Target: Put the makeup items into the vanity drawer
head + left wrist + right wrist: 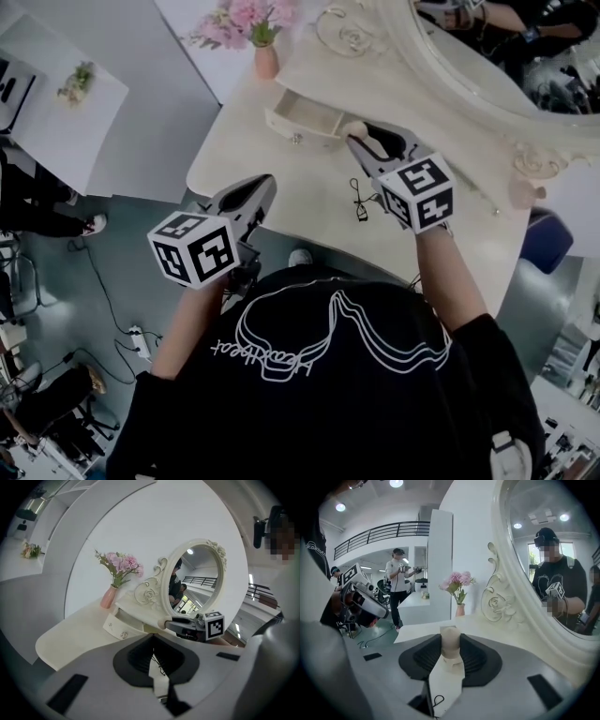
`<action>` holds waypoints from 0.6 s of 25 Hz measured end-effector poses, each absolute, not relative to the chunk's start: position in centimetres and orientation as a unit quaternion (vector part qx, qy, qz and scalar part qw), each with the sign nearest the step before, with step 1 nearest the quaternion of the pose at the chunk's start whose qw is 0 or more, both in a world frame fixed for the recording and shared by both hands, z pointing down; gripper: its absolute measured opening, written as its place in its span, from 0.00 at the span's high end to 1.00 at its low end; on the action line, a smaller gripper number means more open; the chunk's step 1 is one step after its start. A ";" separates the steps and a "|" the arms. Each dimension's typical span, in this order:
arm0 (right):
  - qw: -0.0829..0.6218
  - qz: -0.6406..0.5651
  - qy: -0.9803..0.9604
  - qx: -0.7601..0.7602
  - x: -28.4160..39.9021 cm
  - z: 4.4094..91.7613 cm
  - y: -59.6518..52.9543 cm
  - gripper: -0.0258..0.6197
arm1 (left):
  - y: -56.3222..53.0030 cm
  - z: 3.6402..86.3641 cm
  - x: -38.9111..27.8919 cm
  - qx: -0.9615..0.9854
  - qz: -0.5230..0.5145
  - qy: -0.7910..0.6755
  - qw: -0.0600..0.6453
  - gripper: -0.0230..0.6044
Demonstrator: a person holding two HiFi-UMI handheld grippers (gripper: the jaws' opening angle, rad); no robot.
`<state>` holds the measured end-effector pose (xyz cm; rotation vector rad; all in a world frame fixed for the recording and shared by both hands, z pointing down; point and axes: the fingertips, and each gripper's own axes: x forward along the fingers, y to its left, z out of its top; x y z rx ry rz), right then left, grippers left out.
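Hanging clenched on nothing over the table's (281, 178) near edge is the left gripper (262, 187); farther on, the right gripper (367, 148) is gripping a beige makeup item (355, 129) beside the open drawer (300, 117), below the mirror (487, 75).

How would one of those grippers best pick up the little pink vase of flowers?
Probably grip the vase around its body, coming in level from the side: it stands upright and narrow, and the flowers fill its top, blocking any approach from above.
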<state>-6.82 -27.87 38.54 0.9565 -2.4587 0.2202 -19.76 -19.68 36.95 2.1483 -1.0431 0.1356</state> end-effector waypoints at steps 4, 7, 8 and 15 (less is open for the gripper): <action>0.259 0.086 -0.898 0.344 -8.9 40.6 -29.6 0.76 | -20.5 37.9 -21.6 0.827 0.055 -0.414 0.375 0.95; 0.268 0.095 -0.896 0.341 -10.0 42.2 -30.6 0.76 | -20.9 38.5 -22.5 0.823 0.057 -0.418 0.381 0.95; 0.271 0.098 -0.895 0.340 -10.3 42.7 -31.0 0.76 | -21.1 38.7 -22.7 0.821 0.058 -0.420 0.382 0.95; 0.289 0.119 -0.888 0.336 -11.5 45.4 -33.0 0.75 | -22.0 39.8 -24.0 0.812 0.061 -0.428 0.392 0.95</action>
